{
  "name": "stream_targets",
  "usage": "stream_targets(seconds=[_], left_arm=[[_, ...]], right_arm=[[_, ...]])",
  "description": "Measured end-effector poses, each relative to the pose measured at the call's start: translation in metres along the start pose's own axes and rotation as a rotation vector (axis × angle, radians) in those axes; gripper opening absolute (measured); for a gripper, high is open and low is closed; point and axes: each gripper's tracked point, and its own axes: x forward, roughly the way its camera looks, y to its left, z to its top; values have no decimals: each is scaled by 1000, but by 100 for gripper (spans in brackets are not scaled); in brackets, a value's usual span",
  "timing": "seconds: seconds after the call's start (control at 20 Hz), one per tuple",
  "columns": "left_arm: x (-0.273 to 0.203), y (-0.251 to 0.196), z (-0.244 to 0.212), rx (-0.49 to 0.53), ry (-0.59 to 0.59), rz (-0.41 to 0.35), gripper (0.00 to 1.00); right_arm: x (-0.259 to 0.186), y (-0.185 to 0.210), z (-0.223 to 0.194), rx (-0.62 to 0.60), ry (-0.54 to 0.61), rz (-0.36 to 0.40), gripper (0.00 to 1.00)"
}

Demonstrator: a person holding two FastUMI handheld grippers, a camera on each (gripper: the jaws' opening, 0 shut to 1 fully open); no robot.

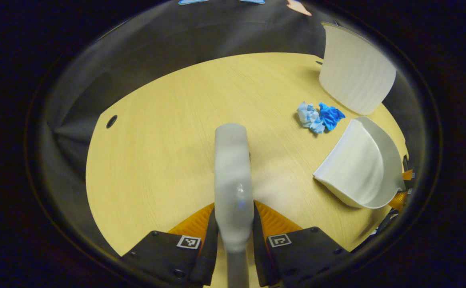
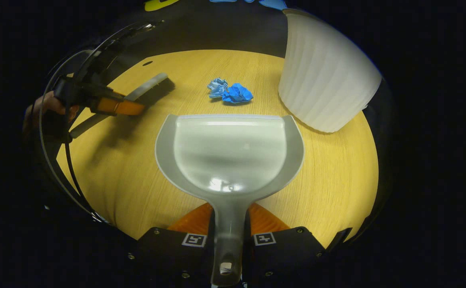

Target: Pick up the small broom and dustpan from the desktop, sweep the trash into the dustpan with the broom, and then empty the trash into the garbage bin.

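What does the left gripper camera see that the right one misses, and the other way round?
Left gripper view: its own left gripper clamping the broom, seen end-on. Right gripper view: a hand holding that gripper from outside, and the right gripper clamping the dustpan handle. Shared: the table, blue trash and white bin.

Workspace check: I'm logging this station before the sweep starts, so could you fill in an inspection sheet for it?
Surface: wooden desktop, round hole near far edge.
Job's things: broom and dustpan held; crumpled blue trash on desktop beyond the dustpan lip; white ribbed garbage bin beside it.
Clutter: nothing seen.
Grippers: left gripper shut on broom handle; right gripper shut on dustpan handle.
Cables: black cables by left gripper.
Surroundings: black cloth wall.
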Motion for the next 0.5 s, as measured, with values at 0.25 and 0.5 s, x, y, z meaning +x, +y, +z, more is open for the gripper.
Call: stream_targets(seconds=[0.25,0.5], left_arm=[[21,-16,44,76,-3,-36,44],[39,-37,82,174,-10,-78,47]], right_arm=[[1,-12,4,-48,13,21,28],[2,-14,14,-57,20,42,29]])
